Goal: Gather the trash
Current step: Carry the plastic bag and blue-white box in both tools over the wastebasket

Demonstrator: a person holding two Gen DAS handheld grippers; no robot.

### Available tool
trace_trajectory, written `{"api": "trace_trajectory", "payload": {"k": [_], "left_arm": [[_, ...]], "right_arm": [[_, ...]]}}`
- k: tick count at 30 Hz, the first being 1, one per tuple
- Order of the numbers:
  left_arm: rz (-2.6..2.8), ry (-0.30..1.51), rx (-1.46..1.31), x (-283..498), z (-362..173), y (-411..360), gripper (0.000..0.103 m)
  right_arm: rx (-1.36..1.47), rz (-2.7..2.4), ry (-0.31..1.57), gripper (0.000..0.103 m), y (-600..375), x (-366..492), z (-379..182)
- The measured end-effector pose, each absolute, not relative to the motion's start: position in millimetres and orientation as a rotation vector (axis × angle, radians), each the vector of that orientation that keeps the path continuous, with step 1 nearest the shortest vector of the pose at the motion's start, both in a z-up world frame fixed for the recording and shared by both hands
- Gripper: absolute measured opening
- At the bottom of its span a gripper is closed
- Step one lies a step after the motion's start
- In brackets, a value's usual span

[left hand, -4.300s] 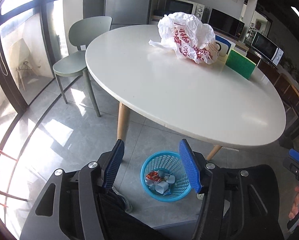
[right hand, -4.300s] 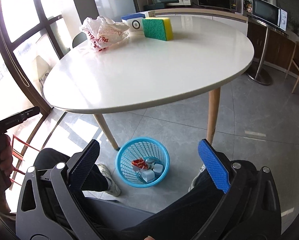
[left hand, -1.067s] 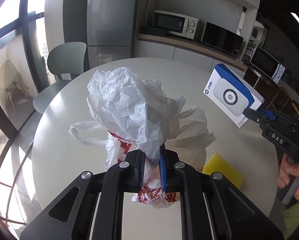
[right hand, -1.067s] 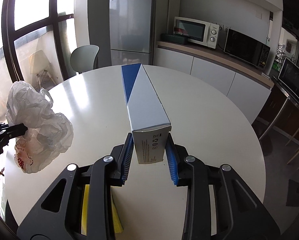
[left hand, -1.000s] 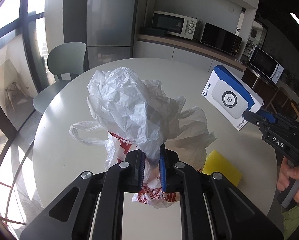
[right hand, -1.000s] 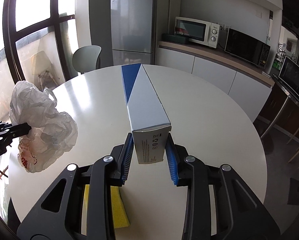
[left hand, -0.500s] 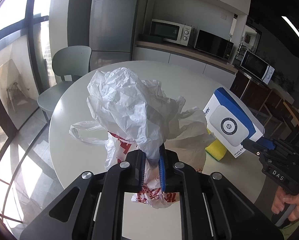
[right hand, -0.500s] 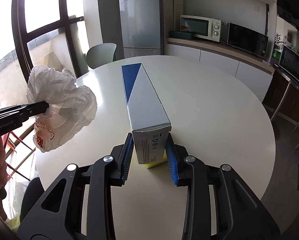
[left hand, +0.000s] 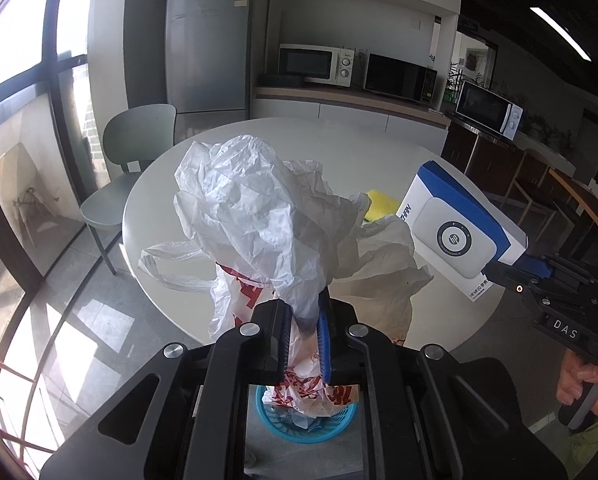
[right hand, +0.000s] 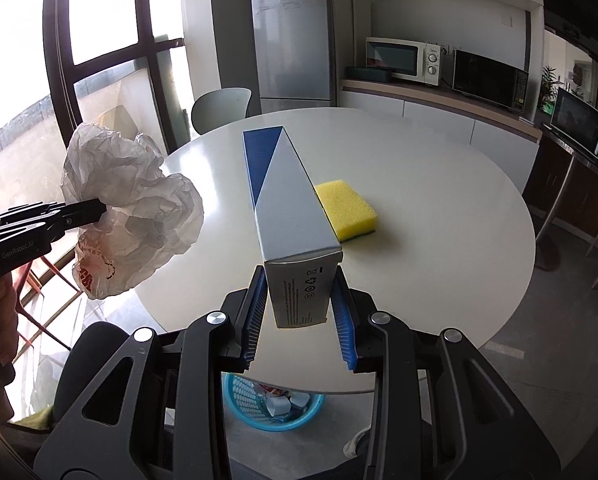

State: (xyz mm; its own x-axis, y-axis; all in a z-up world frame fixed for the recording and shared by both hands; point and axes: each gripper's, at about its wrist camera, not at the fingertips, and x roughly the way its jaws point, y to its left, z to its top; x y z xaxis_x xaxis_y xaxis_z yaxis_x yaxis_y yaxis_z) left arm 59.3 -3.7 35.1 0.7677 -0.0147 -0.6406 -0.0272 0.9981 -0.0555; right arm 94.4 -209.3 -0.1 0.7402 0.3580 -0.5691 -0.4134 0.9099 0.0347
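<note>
My left gripper is shut on a crumpled white plastic bag with red print, held in the air at the near edge of the round white table. The bag also shows at the left of the right wrist view. My right gripper is shut on a long white and blue box, seen too in the left wrist view as the box at the right. Below both, on the floor, stands a blue trash basket with scraps inside; the basket is partly hidden by the bag.
A yellow sponge lies on the table beyond the box. A grey chair stands at the table's far left. A counter with microwaves and a fridge line the back wall. A person's hand grips the right tool's handle.
Both grippers have drawn back toward the near table edge with bag and box still held. The sponge has emerged from behind the box, and the blue basket has come into view below.
</note>
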Motion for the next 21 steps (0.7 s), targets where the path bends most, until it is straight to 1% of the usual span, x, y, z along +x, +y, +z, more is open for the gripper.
{"api": "trace_trajectory", "payload": {"k": [14, 21], "left_arm": [[0.002, 0.803, -0.060, 8, -17, 10, 0.010], [0.003, 0.888, -0.088, -4, -54, 22, 0.010]], "right_arm": [[-0.069, 0.487, 0.661, 0.030, -226, 37, -31], [-0.092, 0.547, 0.756, 0.030, -219, 1, -68]]}}
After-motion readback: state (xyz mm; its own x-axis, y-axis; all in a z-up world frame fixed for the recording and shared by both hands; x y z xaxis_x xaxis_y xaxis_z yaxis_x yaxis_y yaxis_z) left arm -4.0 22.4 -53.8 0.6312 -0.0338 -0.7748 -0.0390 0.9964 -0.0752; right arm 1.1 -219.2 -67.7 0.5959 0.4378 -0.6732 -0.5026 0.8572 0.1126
